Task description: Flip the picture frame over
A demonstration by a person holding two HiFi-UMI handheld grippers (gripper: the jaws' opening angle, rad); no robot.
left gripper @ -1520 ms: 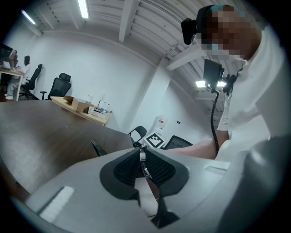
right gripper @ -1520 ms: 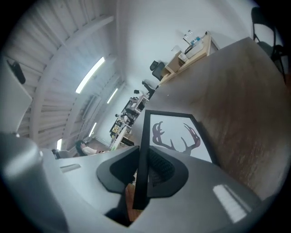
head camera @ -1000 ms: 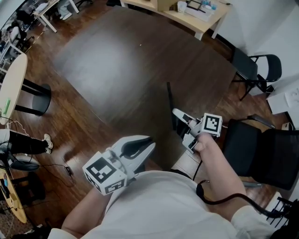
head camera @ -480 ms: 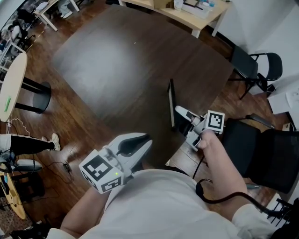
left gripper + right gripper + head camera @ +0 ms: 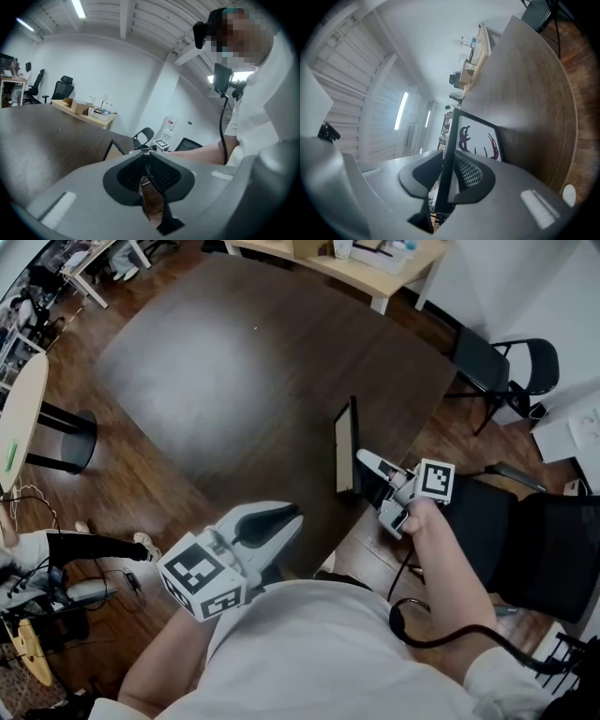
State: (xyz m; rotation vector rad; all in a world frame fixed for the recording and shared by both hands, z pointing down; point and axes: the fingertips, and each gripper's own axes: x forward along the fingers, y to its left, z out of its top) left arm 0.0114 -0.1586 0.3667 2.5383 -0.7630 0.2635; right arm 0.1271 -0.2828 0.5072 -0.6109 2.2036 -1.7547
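The right gripper view shows what the head view cannot: the front of the picture frame (image 5: 480, 140), a white print with dark, antler-like shapes tipped in red, set in a thin black border. From the head view the frame (image 5: 345, 448) is only a narrow dark slab seen almost edge-on. It stands steeply on one edge near the right-hand corner of the dark brown table (image 5: 234, 362).

The frame rises directly in front of the right gripper (image 5: 370, 486), on the side away from the person. Its near border runs down into the jaws. In the right gripper view the black border passes between the two pads, and the right gripper (image 5: 449, 168) is closed onto it, one jaw on the printed face and the other on the back. The gap is no wider than the frame's thickness.

From the left gripper view the frame's lower edge seems to meet the tabletop (the contact itself is too small to confirm).

The left gripper (image 5: 281, 526) hangs close to the person's body, near the table's edge and well apart from the frame. In its own view the left gripper (image 5: 147, 161) has its jaws drawn together with nothing between them.
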